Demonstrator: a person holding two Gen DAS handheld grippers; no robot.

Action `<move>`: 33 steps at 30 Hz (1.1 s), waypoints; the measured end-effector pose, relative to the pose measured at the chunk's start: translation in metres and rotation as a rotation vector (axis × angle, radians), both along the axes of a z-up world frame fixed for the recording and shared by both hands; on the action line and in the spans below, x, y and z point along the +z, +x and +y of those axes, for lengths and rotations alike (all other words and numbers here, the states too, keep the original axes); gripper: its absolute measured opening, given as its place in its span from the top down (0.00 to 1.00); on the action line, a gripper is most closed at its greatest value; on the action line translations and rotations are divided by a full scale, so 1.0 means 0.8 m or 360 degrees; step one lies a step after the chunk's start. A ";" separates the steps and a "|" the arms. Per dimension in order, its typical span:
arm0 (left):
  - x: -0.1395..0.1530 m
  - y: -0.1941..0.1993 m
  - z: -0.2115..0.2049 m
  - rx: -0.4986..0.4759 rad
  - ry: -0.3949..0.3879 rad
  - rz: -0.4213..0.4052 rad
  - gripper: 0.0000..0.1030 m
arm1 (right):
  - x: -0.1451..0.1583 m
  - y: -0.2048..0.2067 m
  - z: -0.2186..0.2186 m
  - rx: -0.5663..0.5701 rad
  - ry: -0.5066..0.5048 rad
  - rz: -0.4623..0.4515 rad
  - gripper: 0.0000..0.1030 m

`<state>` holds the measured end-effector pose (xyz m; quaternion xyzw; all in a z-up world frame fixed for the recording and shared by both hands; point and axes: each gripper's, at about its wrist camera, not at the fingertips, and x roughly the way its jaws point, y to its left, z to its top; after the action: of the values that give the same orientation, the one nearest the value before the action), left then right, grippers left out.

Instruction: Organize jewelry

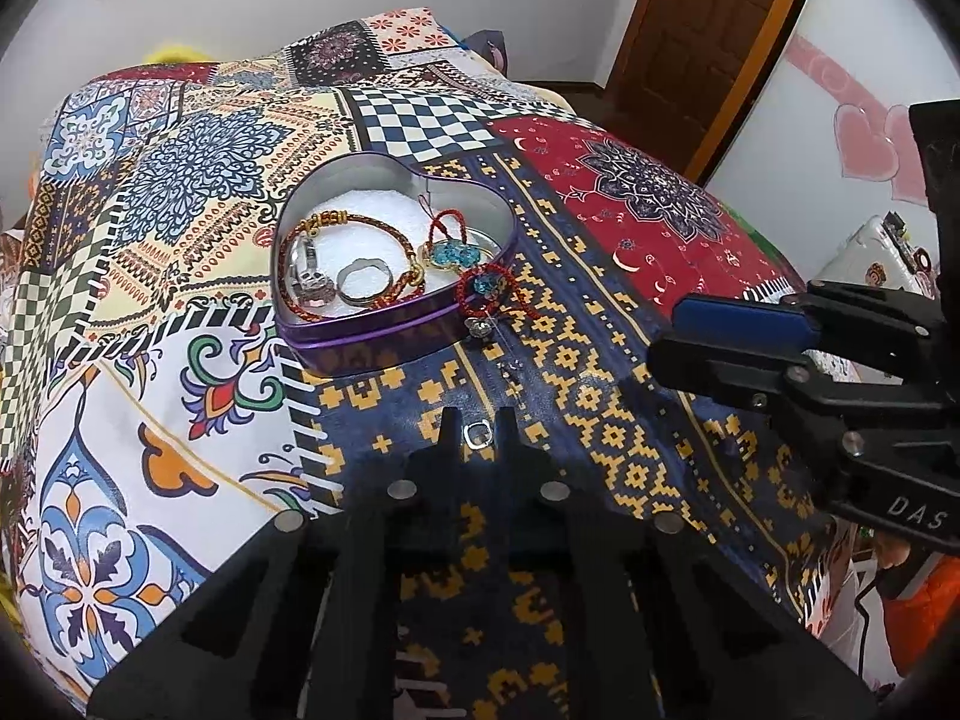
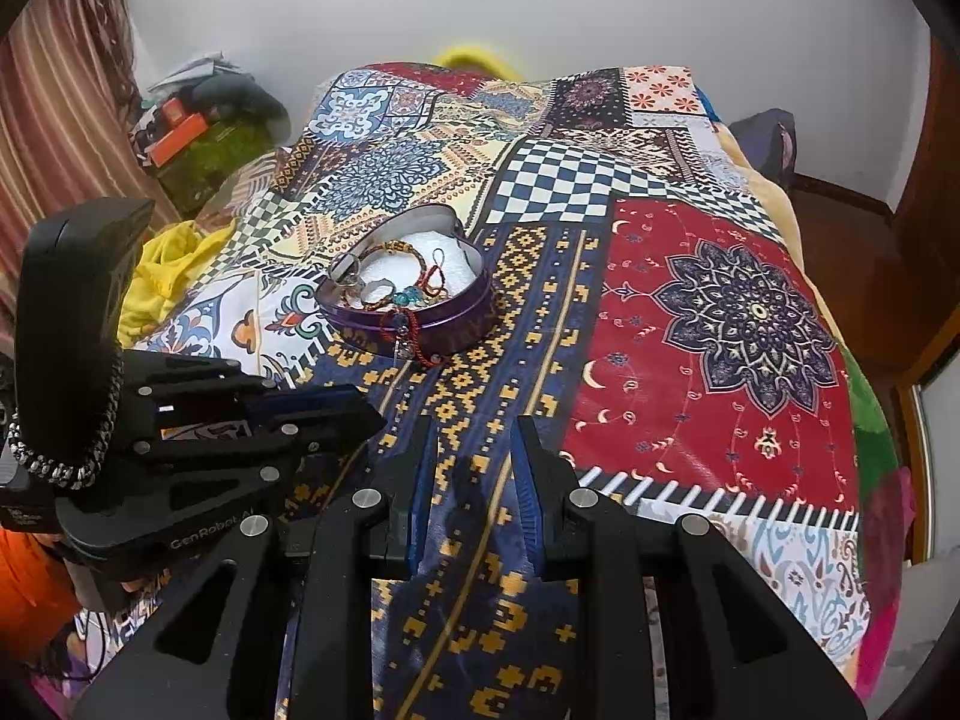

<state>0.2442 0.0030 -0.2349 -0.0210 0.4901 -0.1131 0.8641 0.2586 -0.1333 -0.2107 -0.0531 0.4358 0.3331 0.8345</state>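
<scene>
A purple heart-shaped tin [image 1: 384, 333] [image 2: 456, 315] sits on the patchwork bedspread and holds a braided bracelet [image 1: 354, 222], a silver ring [image 1: 363, 281], a watch [image 1: 312, 282] and a blue pendant [image 1: 454, 254]. A red beaded string [image 1: 485, 291] [image 2: 414, 333] hangs over the tin's front rim. My left gripper [image 1: 478, 420] is narrowly open around a small silver ring [image 1: 480, 437] lying on the blue cloth; I cannot tell if the fingers touch it. My right gripper [image 2: 474, 426] is open and empty, just right of the left one [image 2: 354, 405].
The patterned bedspread [image 2: 720, 312] covers the whole bed. Small silver pieces [image 1: 510, 367] lie on the cloth in front of the tin. A wooden door [image 1: 714, 30] is at the back right. Clutter and a yellow cloth [image 2: 162, 270] lie left of the bed.
</scene>
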 end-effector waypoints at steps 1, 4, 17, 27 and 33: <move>0.001 -0.002 0.001 0.0010 0.0013 -0.0010 0.92 | 0.000 0.000 0.002 0.0004 0.0004 0.0001 0.78; 0.007 -0.009 0.010 0.0042 0.0007 -0.0040 0.92 | -0.001 0.001 0.013 0.0028 0.0005 0.0005 0.78; 0.022 -0.029 0.051 0.0143 -0.0037 -0.0119 0.92 | -0.013 0.025 0.064 0.0056 -0.0054 0.0035 0.78; 0.028 -0.032 0.068 0.0179 -0.0095 -0.0161 0.92 | -0.013 0.023 0.067 -0.0003 -0.0054 0.0008 0.86; 0.030 -0.034 0.073 0.0204 -0.0100 -0.0170 0.92 | -0.005 0.016 0.071 0.0041 -0.0068 -0.0066 0.91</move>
<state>0.2171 0.0618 -0.2107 -0.0733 0.4371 -0.0737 0.8934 0.2712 -0.0765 -0.2144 -0.0833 0.4248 0.3332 0.8376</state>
